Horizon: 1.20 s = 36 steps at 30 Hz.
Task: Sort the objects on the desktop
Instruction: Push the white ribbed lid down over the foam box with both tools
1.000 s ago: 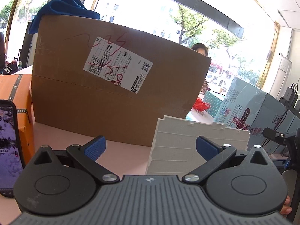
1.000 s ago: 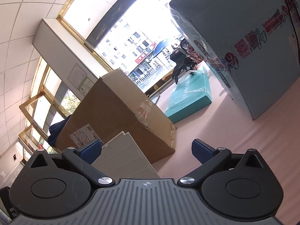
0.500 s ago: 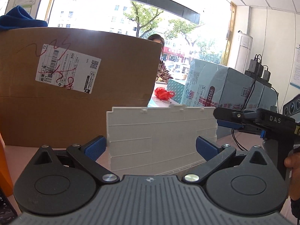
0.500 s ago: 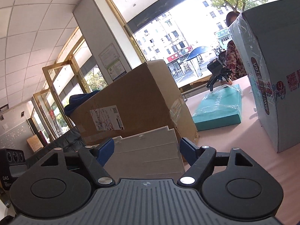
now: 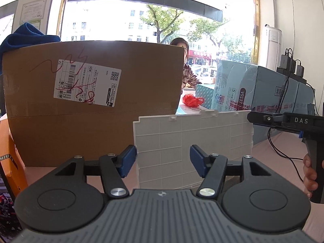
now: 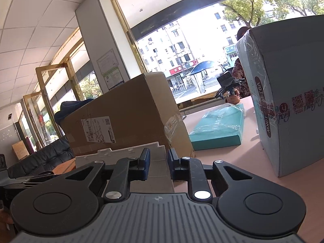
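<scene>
White plastic panel [image 5: 194,141] is standing upright at the centre of the left wrist view, its face moulded into a grid of thin raised ribs, with small tabs notching its top edge. It is resting on the pink bench [image 5: 283,149], in front of the big brown cardboard box [image 5: 91,105] filling the left half of the frame. The left gripper [image 5: 163,161] is hanging open around the panel's lower left part, blue pads apart. In the right wrist view, the right gripper [image 6: 159,167] is pinching the panel's [image 6: 125,156] right edge between nearly closed pads at lower centre. A light blue carton [image 6: 287,93] is sitting at the right.
</scene>
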Tool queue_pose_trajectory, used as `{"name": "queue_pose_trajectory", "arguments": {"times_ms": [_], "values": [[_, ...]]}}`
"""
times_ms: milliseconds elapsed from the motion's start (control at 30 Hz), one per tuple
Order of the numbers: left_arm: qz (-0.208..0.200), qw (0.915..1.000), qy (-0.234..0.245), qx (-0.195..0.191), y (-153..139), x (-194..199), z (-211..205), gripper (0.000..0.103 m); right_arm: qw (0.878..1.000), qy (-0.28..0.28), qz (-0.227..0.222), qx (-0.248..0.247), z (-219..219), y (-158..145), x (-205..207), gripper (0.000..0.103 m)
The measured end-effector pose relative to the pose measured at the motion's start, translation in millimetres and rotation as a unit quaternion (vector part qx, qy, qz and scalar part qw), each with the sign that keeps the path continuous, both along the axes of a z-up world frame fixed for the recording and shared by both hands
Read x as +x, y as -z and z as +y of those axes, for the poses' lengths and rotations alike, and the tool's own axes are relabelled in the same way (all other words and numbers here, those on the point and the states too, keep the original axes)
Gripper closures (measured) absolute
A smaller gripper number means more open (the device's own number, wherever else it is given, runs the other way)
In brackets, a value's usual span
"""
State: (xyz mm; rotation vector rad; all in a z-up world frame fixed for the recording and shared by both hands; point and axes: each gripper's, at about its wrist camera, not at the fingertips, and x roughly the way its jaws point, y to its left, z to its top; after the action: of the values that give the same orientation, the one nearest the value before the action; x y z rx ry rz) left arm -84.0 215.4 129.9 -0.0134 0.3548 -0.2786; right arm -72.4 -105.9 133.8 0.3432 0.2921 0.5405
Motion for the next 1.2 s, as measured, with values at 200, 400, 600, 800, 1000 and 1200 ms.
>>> {"name": "queue_pose_trajectory", "arguments": {"times_ms": [200, 400, 600, 800, 1000, 1200], "values": [[-0.019, 0.9996, 0.012, 0.015, 2, -15, -1, 0.047, 0.998, 0.002, -0.041, -0.053, 9, -3, -15, 0.085], [-0.021, 0.999, 0.024, 0.03, 1, -32, -2, 0.047, 0.995, -0.018, -0.064, -0.075, 6, -1, -30, 0.085], [-0.028, 0.9984, 0.024, 0.043, 6, -50, -7, 0.046, 0.992, -0.028, -0.078, -0.093, 7, 0, -49, 0.083], [-0.026, 0.9966, 0.029, 0.073, 13, -66, -13, 0.045, 0.987, -0.034, -0.095, -0.126, 11, 5, -69, 0.08], [-0.011, 0.9937, 0.069, 0.088, 20, -79, -26, 0.046, 0.982, -0.03, -0.107, -0.151, 18, 13, -87, 0.08], [-0.017, 0.992, 0.075, 0.1, 24, -97, -30, 0.045, 0.977, -0.03, -0.12, -0.173, 23, 23, -107, 0.08]]}}
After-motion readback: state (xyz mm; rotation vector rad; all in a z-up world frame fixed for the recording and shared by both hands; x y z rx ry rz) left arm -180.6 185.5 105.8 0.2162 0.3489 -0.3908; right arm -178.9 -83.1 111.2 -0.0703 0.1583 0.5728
